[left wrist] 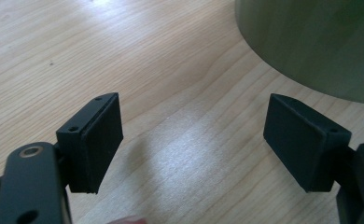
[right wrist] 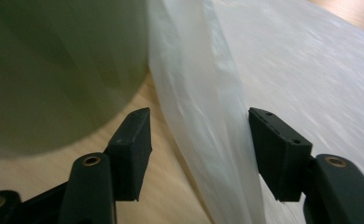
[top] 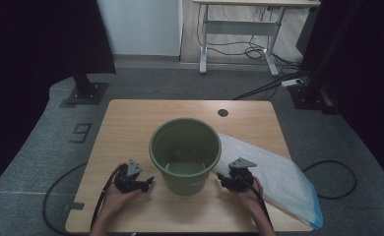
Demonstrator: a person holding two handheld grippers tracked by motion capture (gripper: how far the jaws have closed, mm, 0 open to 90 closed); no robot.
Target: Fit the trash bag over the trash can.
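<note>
Green plastic bucket (top: 185, 155) upright mid-tabletop (top: 131, 118). White plastic bag (top: 278, 177) flat, edge touching bucket's right side. Right tool (right wrist: 196, 154): jaws apart, straddling raised bag edge, no pinch. Left tool (left wrist: 192, 140): jaws apart, empty, beside bucket. Step judged: picking up bag. Next: close on edge, lift.

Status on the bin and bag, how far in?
Done: nothing; the green bucket stands unlined. In hand: the right gripper is open, a raised fold of the plastic bag between its jaws, ungripped. The left gripper is open over bare table. Left: probably lining the bucket.
</note>
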